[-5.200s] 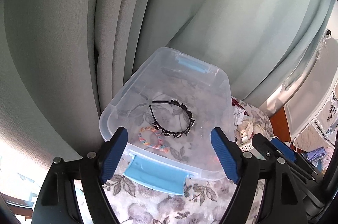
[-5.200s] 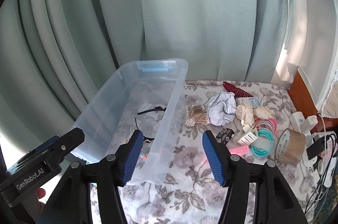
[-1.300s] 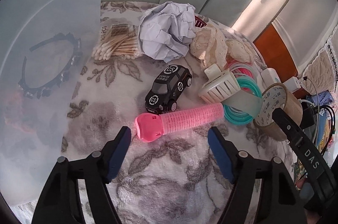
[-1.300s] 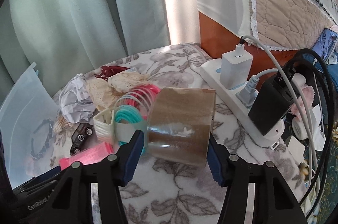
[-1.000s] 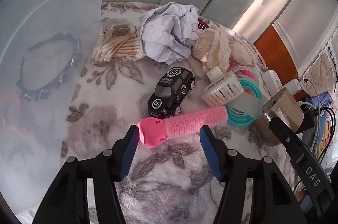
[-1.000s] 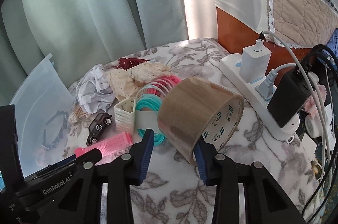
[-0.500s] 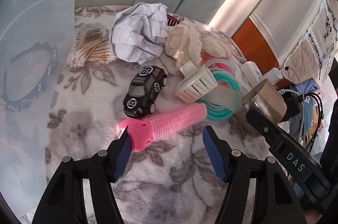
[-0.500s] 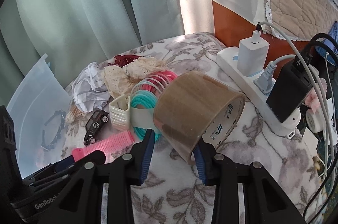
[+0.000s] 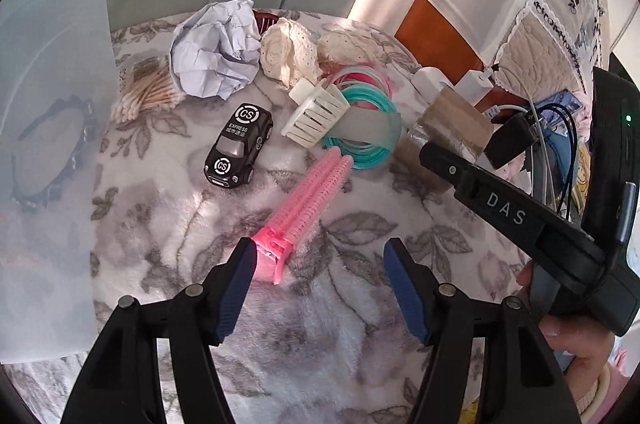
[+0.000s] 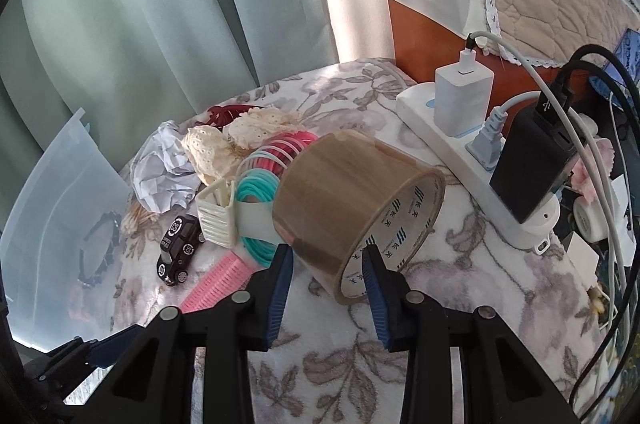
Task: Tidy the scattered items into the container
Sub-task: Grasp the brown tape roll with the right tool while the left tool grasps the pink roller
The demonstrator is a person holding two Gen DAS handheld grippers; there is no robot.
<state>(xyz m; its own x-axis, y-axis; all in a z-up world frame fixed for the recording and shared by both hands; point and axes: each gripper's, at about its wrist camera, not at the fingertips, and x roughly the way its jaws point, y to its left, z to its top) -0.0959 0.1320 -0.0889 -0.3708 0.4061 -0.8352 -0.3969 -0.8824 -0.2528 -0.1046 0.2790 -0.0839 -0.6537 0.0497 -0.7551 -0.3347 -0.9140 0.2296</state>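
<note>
A pink hair roller (image 9: 308, 200) lies on the flowered blanket, pointing away from me. Its near end sits against the left finger of my left gripper (image 9: 320, 264), which stands open around it. My right gripper (image 10: 326, 272) is shut on the near rim of a brown tape roll (image 10: 352, 192), which is tilted up off the blanket. The clear plastic container (image 9: 52, 64) stands at the left with a black headband (image 9: 52, 152) inside. In the left wrist view the right tool's black arm (image 9: 504, 212) crosses the right side.
Scattered on the blanket are a black toy car (image 9: 238, 148), crumpled paper (image 9: 216, 52), cotton swabs (image 9: 146, 90), lace cloth (image 9: 288, 52), a cream clip (image 9: 316, 112) and teal and pink rings (image 9: 368, 112). A power strip (image 10: 452, 144) with chargers and cables lies at the right.
The pink roller has swung from lying crosswise to pointing away between the left fingers, which stand a little wider. The left gripper has shifted and rolled. The right gripper still holds the tilted tape roll.
</note>
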